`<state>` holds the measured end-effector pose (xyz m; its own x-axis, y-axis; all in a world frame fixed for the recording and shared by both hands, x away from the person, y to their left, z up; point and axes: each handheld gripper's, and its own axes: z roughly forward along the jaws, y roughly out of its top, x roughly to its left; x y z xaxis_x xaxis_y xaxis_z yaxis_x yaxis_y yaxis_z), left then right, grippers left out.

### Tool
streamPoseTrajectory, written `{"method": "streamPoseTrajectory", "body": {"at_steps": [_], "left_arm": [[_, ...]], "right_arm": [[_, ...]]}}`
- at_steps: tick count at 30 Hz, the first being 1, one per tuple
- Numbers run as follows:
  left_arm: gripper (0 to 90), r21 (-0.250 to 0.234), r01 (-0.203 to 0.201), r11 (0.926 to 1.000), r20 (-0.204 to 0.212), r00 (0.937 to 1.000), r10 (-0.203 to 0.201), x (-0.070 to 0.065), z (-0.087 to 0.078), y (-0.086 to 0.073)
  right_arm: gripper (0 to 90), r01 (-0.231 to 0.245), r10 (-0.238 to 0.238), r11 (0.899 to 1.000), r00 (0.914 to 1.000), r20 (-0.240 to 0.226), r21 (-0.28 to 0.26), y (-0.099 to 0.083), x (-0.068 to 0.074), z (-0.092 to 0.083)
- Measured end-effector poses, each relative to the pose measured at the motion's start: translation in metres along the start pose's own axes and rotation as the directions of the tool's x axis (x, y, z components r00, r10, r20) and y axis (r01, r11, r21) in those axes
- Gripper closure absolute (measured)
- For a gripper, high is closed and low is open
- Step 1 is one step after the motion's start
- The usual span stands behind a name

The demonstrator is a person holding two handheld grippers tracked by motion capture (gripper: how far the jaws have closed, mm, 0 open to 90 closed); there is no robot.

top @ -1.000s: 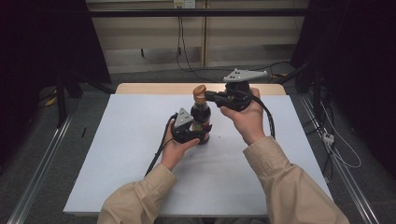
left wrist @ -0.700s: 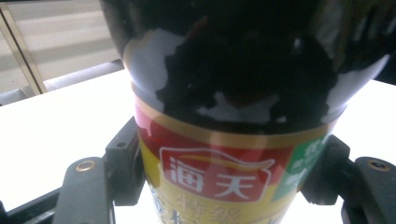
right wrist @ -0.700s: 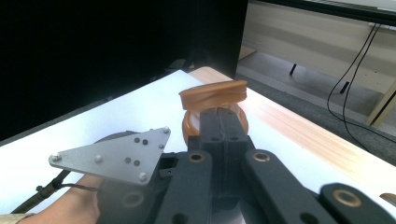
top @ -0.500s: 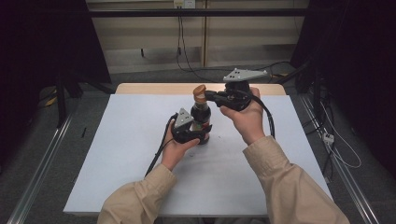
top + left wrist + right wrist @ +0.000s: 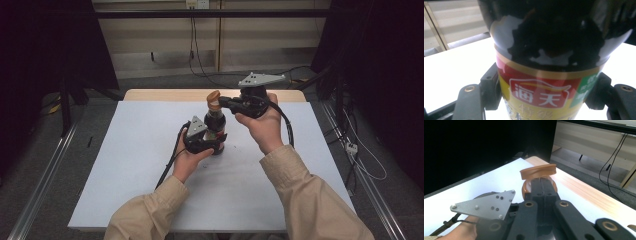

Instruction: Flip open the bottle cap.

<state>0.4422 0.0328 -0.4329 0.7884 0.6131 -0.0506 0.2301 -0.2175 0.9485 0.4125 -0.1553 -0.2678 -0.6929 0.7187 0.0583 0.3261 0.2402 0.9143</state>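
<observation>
**Bottle clamped upright, cap gripped from above: no movement on record**

Nothing has shifted since the earlier frames: both hands, both grippers and the bottle stand where they stood a second ago.

The dark sauce bottle (image 5: 216,131) stands upright on the white table (image 5: 125,165), near the middle of its far half. Its flip cap (image 5: 213,99), orange-brown, hangs open and tilted at the top of the neck.

The left gripper (image 5: 207,144) sits low against the bottle, on the near-left side of its base. Its jaws pinch the labelled lower body of the bottle (image 5: 541,100), one black pad touching each flank, as the left gripper view shows. The left hand (image 5: 187,160) holds this gripper from the near side.

The right gripper (image 5: 223,103) reaches in level from the right of the bottle, at the height of its neck. Its jaws are pressed together, and their tips meet the orange ring under the raised cap (image 5: 538,171); whether the ring is actually pinched cannot be told. The right hand (image 5: 262,125) carries it to the right of the bottle, well above the table.
</observation>
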Motion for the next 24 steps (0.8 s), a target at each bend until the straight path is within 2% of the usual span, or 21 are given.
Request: {"method": "streamPoseTrajectory", "body": {"at_steps": [24], "left_arm": [[30.5, -0.003, 0.008, 1.0000, -0.003, 1.0000, -0.008, 0.0001, -0.0001, -0.0003]], "right_arm": [[90.0, 0.006, -0.006, 1.000, 1.0000, 0.004, -0.004, 0.0046, 0.0013, 0.0010]]}}
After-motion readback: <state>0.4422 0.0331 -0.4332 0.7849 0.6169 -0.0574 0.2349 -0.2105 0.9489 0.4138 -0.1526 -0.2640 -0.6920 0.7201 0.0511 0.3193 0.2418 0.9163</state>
